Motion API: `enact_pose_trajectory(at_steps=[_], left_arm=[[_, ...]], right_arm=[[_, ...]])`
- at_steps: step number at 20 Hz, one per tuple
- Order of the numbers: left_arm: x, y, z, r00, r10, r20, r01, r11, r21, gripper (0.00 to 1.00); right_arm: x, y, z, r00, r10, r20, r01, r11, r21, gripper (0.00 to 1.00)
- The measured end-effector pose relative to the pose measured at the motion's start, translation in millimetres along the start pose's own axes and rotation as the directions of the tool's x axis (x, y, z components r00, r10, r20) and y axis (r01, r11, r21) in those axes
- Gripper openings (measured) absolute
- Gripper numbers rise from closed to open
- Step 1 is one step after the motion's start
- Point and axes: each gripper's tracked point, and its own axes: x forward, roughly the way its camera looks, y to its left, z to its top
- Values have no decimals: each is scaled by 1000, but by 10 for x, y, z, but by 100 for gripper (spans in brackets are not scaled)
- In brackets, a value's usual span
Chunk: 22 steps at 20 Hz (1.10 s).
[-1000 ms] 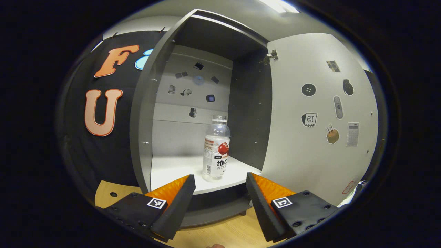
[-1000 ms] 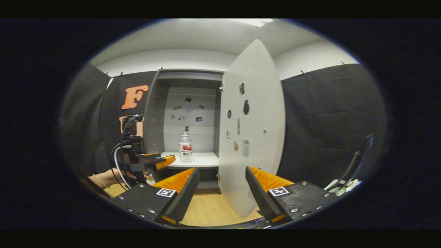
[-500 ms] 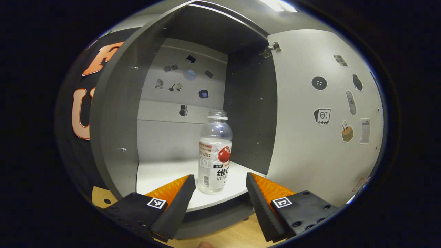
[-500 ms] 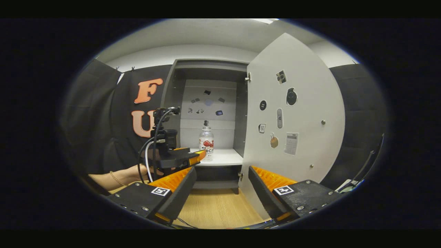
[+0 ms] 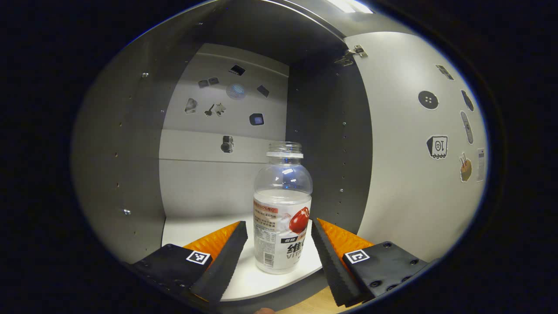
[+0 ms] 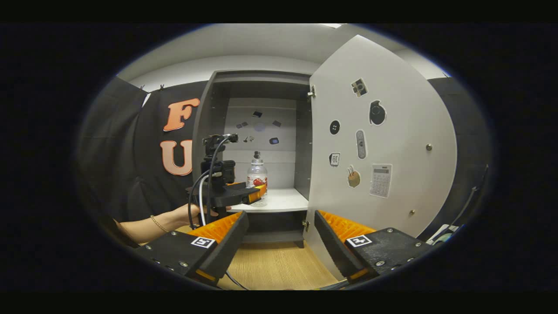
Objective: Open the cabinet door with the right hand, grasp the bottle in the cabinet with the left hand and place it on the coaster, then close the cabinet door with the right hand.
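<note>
- The clear plastic bottle with a printed white label and a red fruit picture stood upright on the smooth white shelf inside the grey cabinet.
- The bottle had no cap on its ribbed neck, and its rounded shoulder looked empty and transparent.
- The left gripper had its jaws wide apart, one on each side of the bottle's lower part; I cannot tell if they touched it.
- The flat pale cabinet door stood open, with small stickers on its inner face and a metal hinge at the top.
- In the right gripper view, the right gripper had its jaws wide with nothing between them, above the wooden bench, well apart from the cabinet.
- A hand held the left gripper at the shelf.
</note>
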Motion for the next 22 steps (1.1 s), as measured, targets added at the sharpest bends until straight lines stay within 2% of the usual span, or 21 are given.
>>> enact_pose_trajectory(at_steps=[6, 7, 8, 10, 13, 15, 16, 18, 21, 22], left_arm=[[196, 12, 53, 1000, 0, 4, 0, 1000, 13, 96], [216, 4, 63, 1000, -2, 6, 2, 1000, 19, 99], [227, -4, 64, 1000, -4, 5, 3, 1000, 28, 96], [252, -30, 65, 1000, -9, 6, 9, 999, 33, 99], [251, -37, 86, 1000, -14, 14, 14, 999, 29, 96], [259, -22, 78, 1000, -12, 10, 11, 999, 36, 88], [251, -21, 80, 1000, -14, 8, 14, 999, 41, 86], [237, -35, 76, 1000, -28, 12, 28, 998, 49, 83], [205, -19, 96, 999, -37, 27, 36, 998, 42, 82], [177, -23, 108, 999, -40, 33, 39, 999, 32, 82]], right_arm=[[54, -16, -89, 999, -22, -32, 22, 1000, -12, 94], [68, -22, -106, 999, -29, -36, 28, 1000, -13, 91], [53, -39, -121, 999, -35, -38, 34, 999, -11, 94], [68, -33, -127, 998, -45, -38, 45, 999, 0, 94], [51, -66, -121, 998, -62, -34, 63, 998, 22, 94], [52, -83, -139, 997, -75, -35, 76, 996, 41, 94], [47, -89, -144, 996, -79, -34, 81, 995, 54, 91], [38, -81, -166, 996, -81, -39, 85, 992, 91, 94], [-6, -109, -193, 994, -98, -48, 104, 985, 134, 91], [-13, -120, -208, 993, -105, -53, 111, 985, 134, 94]])
